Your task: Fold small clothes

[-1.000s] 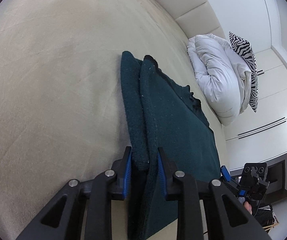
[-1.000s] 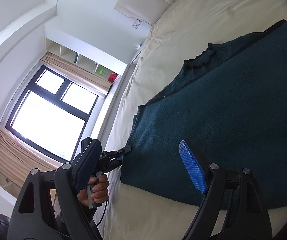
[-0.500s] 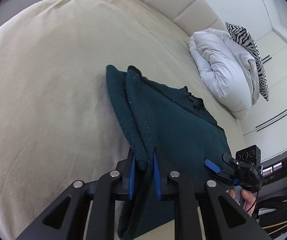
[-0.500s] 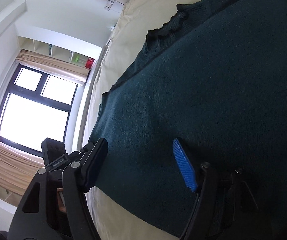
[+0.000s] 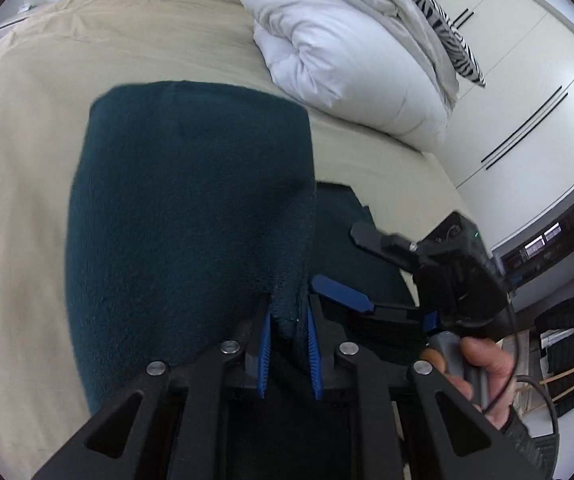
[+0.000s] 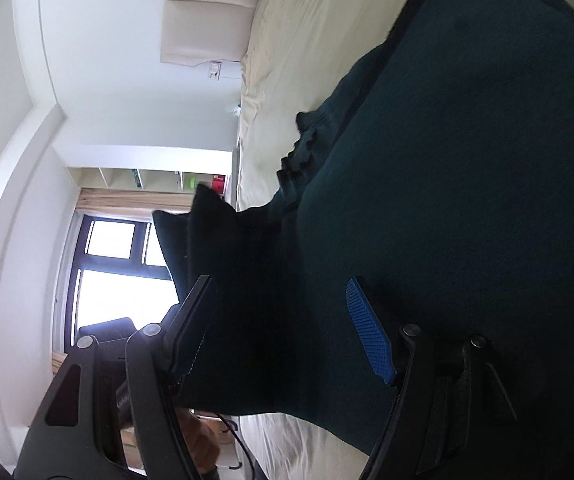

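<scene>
Now one green sweater (image 5: 191,208) on the bed (image 5: 19,160): my left tongs (image 5: 289,330) pinch its edge, right tongs (image 6: 283,328) gape wide; one white duvet (image 5: 351,64) beyond.

Left wrist camera looks close along its fingers over the dark green garment (image 5: 191,208) toward the headboard and white duvet (image 5: 351,60). Right wrist camera, rolled sideways, faces the window (image 6: 115,276). Both views share the garment and bed (image 5: 19,152).

The left gripper (image 5: 287,334) pinches a dark green sweater (image 5: 183,216) (its edge lifted). The right gripper (image 5: 351,268) hovers beside it, jaws apart.
</scene>
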{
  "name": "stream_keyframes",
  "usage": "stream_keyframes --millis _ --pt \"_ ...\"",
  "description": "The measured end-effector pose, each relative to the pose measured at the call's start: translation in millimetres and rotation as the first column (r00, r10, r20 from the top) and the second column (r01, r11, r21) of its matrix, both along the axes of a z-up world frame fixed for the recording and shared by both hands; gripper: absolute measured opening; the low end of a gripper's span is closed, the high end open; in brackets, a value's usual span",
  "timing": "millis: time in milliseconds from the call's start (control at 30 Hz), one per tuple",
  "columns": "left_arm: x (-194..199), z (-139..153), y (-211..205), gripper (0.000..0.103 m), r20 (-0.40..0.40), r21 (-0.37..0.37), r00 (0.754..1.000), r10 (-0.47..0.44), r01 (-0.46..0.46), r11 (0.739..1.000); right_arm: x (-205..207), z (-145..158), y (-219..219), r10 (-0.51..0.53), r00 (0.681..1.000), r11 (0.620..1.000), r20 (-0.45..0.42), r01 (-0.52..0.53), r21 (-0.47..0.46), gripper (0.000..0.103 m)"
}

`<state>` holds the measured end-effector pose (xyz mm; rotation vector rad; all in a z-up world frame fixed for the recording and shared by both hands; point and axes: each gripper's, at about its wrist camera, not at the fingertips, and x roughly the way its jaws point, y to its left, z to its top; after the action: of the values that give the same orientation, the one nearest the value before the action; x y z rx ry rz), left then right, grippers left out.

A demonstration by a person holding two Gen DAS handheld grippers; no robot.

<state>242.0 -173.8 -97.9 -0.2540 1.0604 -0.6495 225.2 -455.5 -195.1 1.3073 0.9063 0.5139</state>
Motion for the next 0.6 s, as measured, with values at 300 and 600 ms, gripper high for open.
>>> stream_keyframes --millis 300,600 --pt "-16.0 -14.6 14.2 0.042 -0.01 -0.089 1.0 0.008 -0.009 0.996 13.5 -3.3 7.7 0.07 0.997 0.997 -0.03 -0.071 -0.031 0.065" --pt "-75.4 14.5 79.6 0.051 0.187 -0.145 0.976 0.107 -0.081 0.986 25.4 4.3 28.7 0.105 0.988 0.987 -0.11 -0.116 -0.107 0.065"
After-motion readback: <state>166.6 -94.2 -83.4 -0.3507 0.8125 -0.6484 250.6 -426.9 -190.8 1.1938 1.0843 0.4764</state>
